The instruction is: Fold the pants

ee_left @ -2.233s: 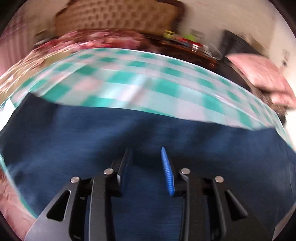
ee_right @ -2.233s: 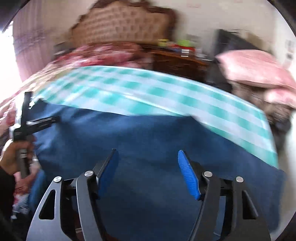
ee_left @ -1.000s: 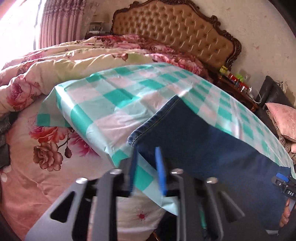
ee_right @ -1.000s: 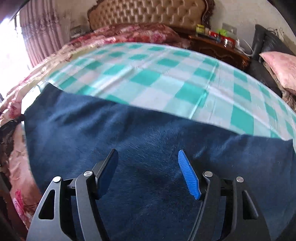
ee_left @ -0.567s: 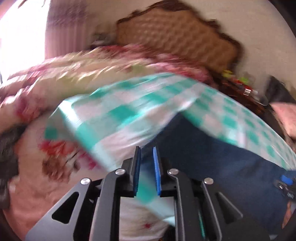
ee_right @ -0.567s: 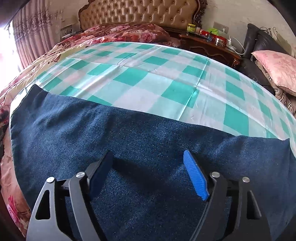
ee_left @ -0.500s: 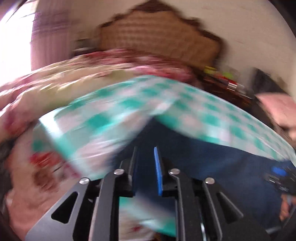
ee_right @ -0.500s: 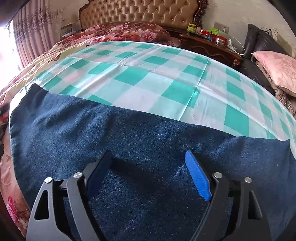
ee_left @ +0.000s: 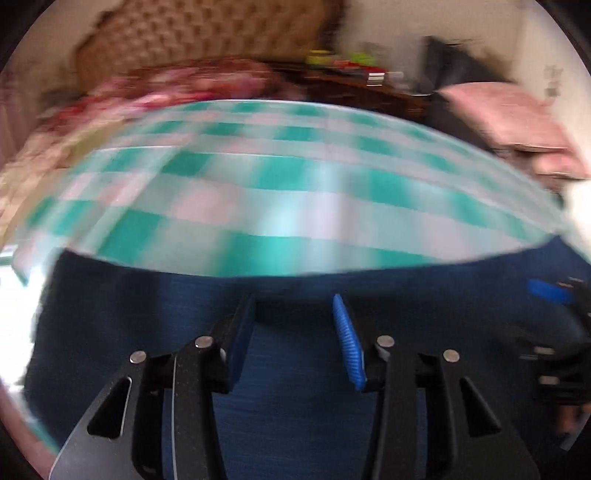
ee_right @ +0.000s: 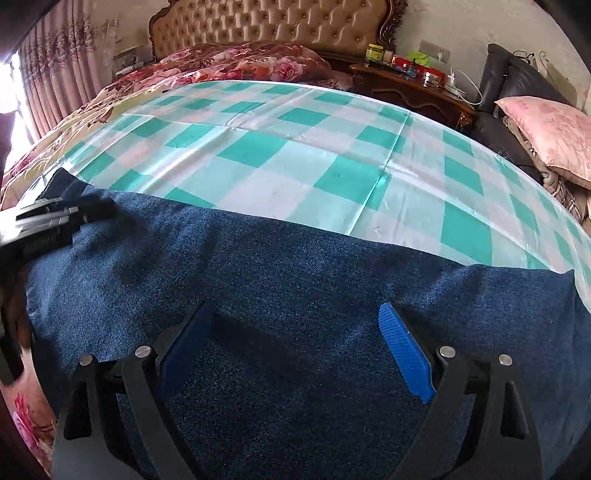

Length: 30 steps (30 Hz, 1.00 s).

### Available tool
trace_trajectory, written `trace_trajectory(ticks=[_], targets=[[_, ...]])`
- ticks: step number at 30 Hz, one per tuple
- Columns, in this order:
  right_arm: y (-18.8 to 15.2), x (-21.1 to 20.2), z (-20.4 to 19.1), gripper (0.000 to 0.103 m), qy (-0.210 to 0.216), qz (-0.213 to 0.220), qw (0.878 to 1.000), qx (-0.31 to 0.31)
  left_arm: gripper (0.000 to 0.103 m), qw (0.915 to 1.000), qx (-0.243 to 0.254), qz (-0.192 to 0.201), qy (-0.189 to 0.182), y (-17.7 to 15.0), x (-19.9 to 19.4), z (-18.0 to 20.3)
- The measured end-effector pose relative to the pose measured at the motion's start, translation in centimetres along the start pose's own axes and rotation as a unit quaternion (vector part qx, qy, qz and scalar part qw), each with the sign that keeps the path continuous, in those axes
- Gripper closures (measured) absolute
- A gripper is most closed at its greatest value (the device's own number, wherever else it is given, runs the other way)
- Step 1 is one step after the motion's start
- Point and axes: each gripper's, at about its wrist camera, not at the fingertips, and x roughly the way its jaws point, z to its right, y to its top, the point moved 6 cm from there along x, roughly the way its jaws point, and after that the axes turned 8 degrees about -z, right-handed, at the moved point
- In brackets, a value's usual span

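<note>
Pants lie flat along the near edge of the checked cloth. I see my right gripper spread wide over the denim, pinching nothing. My left gripper is likewise parted above it.

The pants lie across the near edge of the cloth on the bed. My right gripper hangs over their middle, my left gripper over their left end. Behind stands the headboard, with the nightstand to its right.
</note>
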Motion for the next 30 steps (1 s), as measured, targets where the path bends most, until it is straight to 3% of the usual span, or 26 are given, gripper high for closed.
trace_trajectory(ticks=[1, 3, 4, 5, 6, 7, 9, 14, 16, 19, 22, 26, 30], targets=[[0.0, 0.0, 0.0, 0.015, 0.0, 0.0, 1.0, 0.0, 0.058, 0.9998, -0.016, -0.001, 0.012, 0.1, 0.2, -1.9], [0.0, 0.0, 0.0, 0.015, 0.0, 0.0, 1.0, 0.0, 0.069, 0.9993, -0.034, 0.004, 0.013, 0.4, 0.2, -4.7], [0.0, 0.0, 0.0, 0.015, 0.0, 0.0, 1.0, 0.0, 0.069, 0.9983, -0.039, 0.005, 0.042, 0.6, 0.0, -6.0], [0.0, 0.0, 0.0, 0.015, 0.0, 0.0, 1.0, 0.0, 0.065, 0.9949, -0.048, 0.006, 0.089, 0.6, -0.4, -7.2], [0.0, 0.0, 0.0, 0.015, 0.0, 0.0, 1.0, 0.0, 0.054, 0.9907, -0.062, 0.01, 0.12, 0.8, -1.0, -8.3], [0.0, 0.0, 0.0, 0.015, 0.0, 0.001, 1.0, 0.0, 0.05, 0.9859, -0.099, 0.022, 0.133, 0.5, -2.1, -10.0], [-0.1, 0.0, 0.0, 0.015, -0.001, 0.001, 1.0, 0.0, 0.048, 0.9823, -0.148, 0.033, 0.11, -0.5, -3.7, -11.2], [0.0, -0.1, 0.2, 0.015, 0.002, -0.008, 1.0, 0.003, 0.043, 0.9875, -0.14, 0.049, 0.055, -4.3, -6.5, -7.6], [0.0, -1.1, 1.0, 0.015, -0.007, -0.064, 0.997, 0.03, 0.041, 0.9862, -0.154, 0.048, 0.037, -6.3, -7.4, -6.3], [1.1, -7.2, 1.9, 0.015, -0.015, -0.093, 0.995, 0.033, 0.041, 0.9841, -0.171, 0.039, 0.028, -9.0, -8.8, -5.1], [2.4, -15.7, 3.3, 0.015, 0.025, -0.115, 0.992, 0.039, 0.041, 0.9825, -0.179, 0.029, 0.045, -10.3, -10.0, -5.0], [4.8, -27.9, 6.6, 0.015, 0.005, -0.067, 0.997, 0.037, 0.041, 0.9769, -0.196, 0.021, 0.084, -10.7, -11.9, -6.6], [5.4, -33.6, 8.5, 0.015, 0.002, -0.032, 0.999, 0.037, 0.041, 0.9698, -0.221, 0.025, 0.1, -10.4, -13.1, -8.0]])
